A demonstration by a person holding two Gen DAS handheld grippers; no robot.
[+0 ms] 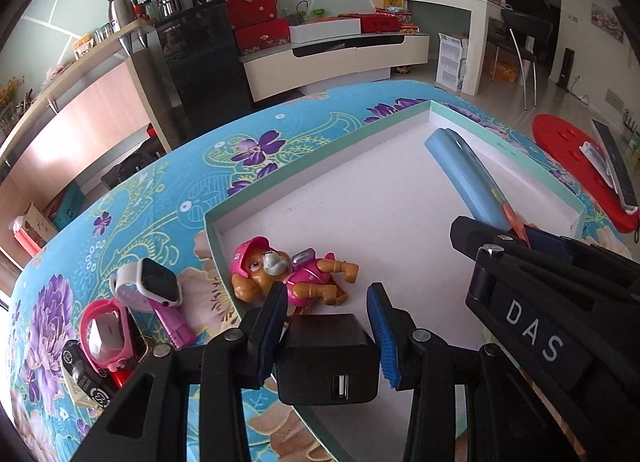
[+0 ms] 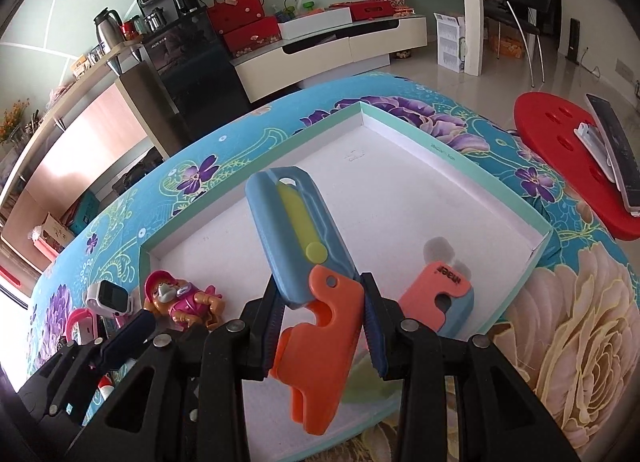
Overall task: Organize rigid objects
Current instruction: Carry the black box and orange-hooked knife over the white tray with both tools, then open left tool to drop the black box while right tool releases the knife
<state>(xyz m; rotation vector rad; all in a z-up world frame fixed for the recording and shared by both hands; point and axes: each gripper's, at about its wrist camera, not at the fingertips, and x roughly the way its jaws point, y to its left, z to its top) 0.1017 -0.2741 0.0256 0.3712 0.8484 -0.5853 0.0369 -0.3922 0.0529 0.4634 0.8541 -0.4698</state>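
Left wrist: floral cloth (image 1: 132, 197) under tray (image 1: 280, 177); shelves (image 1: 80, 57) behind.

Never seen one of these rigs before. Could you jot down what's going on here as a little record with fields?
Setting: table with flowered blue cloth
Container: shallow white box
Left gripper: fingers either side of a black charger, at the box's near edge
Right gripper: shut on a blue and orange toy, over the box
Already in box: pink pup figure, small orange and blue toy
Waiting outside the box: white smartwatch

A floral tablecloth (image 1: 168, 177) carries a shallow tray (image 1: 320, 165) and smartwatches (image 1: 148, 282).
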